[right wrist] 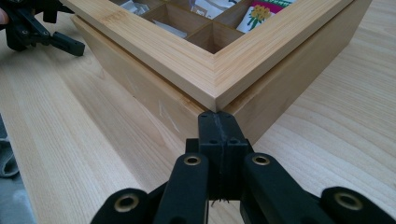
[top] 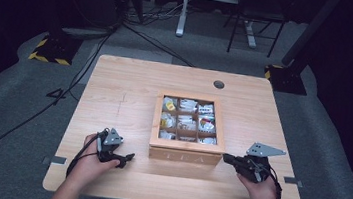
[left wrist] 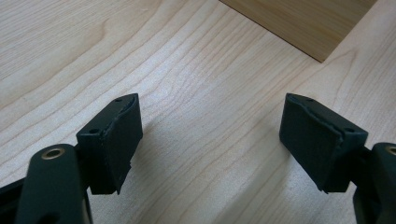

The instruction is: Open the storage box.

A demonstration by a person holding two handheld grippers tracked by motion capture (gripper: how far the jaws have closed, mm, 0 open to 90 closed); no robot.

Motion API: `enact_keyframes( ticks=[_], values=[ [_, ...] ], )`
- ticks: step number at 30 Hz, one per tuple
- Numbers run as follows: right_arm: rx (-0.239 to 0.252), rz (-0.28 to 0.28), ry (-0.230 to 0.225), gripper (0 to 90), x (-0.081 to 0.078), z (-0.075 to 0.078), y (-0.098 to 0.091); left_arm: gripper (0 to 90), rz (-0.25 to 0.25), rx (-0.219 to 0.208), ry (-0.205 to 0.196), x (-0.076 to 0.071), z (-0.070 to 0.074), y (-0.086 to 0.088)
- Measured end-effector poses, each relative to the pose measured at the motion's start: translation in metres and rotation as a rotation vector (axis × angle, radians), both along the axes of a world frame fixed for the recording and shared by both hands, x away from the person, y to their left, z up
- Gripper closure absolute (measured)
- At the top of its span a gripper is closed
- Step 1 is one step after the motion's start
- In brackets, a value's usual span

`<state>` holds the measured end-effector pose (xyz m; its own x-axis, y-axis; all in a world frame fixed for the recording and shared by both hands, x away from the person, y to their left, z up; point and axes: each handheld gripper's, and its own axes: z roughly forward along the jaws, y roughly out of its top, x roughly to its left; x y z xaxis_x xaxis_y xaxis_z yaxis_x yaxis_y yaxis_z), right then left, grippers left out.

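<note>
Tea box (top: 189,128), a square wooden case with a glazed, nine-pane lid, sits just past centre of the table (top: 125,93) toward 3 o'clock, its front face toward the person and lettered "TEA". Packets of tea show through the panes, one per compartment; in the right gripper view one carries a yellow flower print. The lid lies flat on the body, its seam closed along the near corner, so the box reads as not yet opened and any lifting of the lid is judged to lie ahead.

Right gripper (right wrist: 219,122), held at 3 o'clock of the box front, has its jaws pressed together with nothing between them; their tips stand at the near right corner, just under the lid's edge, though whether they touch the wood cannot be told. Left gripper (left wrist: 211,140), at 9 o'clock of the box front, rests low over bare table with its jaws spread wide and empty, the box corner lying beyond them. Both hands flank the box, near it without gripping it.
</note>
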<state>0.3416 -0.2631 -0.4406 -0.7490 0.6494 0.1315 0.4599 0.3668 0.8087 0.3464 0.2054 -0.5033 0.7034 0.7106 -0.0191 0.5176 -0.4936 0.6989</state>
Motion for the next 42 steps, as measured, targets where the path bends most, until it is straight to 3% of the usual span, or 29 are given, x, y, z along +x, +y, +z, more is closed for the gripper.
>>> enact_keyframes(
  ticks=[12, 30, 33, 42],
  values=[
    [0.05, -0.011, -0.001, 90.0, 0.003, 0.012, 0.0, 21.9, 0.002, -0.001, 0.0, 0.0, 0.0, 0.0],
    [0.116, -0.046, -0.064, 90.0, 0.009, 0.041, 0.002, 21.8, 0.01, -0.006, 0.003, 0.002, 0.0, -0.007],
    [0.11, -0.059, -0.084, 90.0, 0.011, 0.047, 0.004, 21.9, 0.002, -0.006, 0.004, 0.003, 0.0, -0.007],
    [0.127, -0.084, -0.088, 90.0, 0.02, 0.063, 0.008, 22.0, -0.014, -0.003, 0.001, 0.003, 0.0, -0.009]
  ],
)
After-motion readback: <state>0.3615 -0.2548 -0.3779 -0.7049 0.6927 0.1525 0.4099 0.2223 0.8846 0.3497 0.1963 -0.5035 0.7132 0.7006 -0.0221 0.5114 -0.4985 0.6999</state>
